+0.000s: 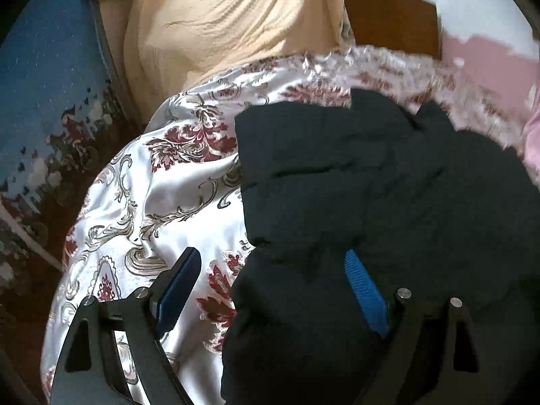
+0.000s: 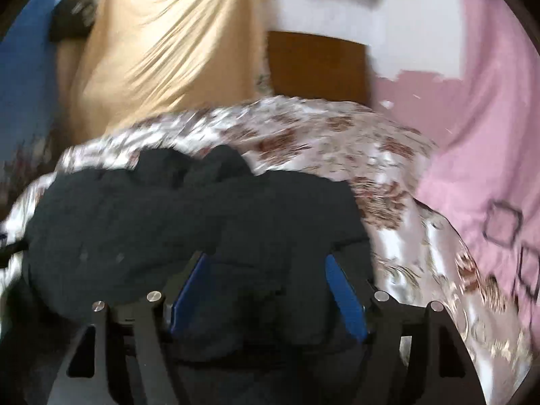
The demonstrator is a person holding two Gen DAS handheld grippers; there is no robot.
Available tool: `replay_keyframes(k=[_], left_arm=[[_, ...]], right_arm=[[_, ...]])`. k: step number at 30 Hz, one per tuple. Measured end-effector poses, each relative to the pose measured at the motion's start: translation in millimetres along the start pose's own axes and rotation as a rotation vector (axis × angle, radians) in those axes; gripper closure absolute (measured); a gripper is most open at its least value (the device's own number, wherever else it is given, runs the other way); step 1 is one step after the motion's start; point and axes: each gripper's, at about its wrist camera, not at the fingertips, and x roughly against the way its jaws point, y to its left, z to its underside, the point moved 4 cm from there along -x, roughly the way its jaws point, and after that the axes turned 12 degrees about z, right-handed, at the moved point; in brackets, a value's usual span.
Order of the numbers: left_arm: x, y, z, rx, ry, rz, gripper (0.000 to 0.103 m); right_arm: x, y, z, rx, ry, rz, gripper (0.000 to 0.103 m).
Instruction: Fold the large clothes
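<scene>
A bulky dark garment [image 1: 388,175] lies crumpled on a shiny white bedspread with a red floral pattern [image 1: 162,182]. My left gripper [image 1: 273,280] hangs open over the garment's left edge. Its left finger is above the bedspread and its right blue pad [image 1: 366,292] is above the dark cloth. In the right wrist view the same garment [image 2: 168,216] fills the lower middle. My right gripper [image 2: 268,292] is open, with a fold of the dark cloth lying between its blue pads [image 2: 344,298]; I see no pad pressing on the cloth. This view is blurred.
A beige cloth [image 1: 219,23] hangs behind the bed, next to a brown wooden panel [image 1: 391,17]. Pink fabric [image 2: 479,141] lies along the right side. A blue patterned cloth [image 1: 44,77] sits at the left, beyond the bed's edge.
</scene>
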Motion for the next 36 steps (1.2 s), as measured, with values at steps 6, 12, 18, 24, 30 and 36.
replay_keyframes(k=[6, 12, 18, 24, 30, 36], left_arm=[[-29.1, 0.0, 6.0, -0.006, 0.018, -0.018, 0.011], [-26.0, 12.5, 7.5, 0.033, 0.032, 0.026, 0.007], [10.5, 18.5, 12.7, 0.029, 0.006, 0.123, 0.007], [37.9, 31.4, 13.6, 0.102, 0.065, 0.202, 0.007], [63.1, 21.5, 24.2, 0.166, 0.112, 0.176, 0.007], [82.2, -9.2, 31.9, 0.124, 0.173, 0.163, 0.007]], right_arm=[[-53.0, 7.2, 16.1, -0.017, 0.14, 0.015, 0.035], [-55.2, 0.4, 21.0, -0.047, 0.149, -0.005, 0.033], [-19.7, -20.3, 19.1, -0.133, 0.11, -0.146, 0.018], [11.5, -26.7, 16.3, -0.064, 0.122, -0.179, 0.017], [39.8, -19.1, 18.5, -0.055, 0.187, -0.205, 0.016], [76.1, -0.6, 16.1, -0.038, 0.209, -0.213, 0.007]])
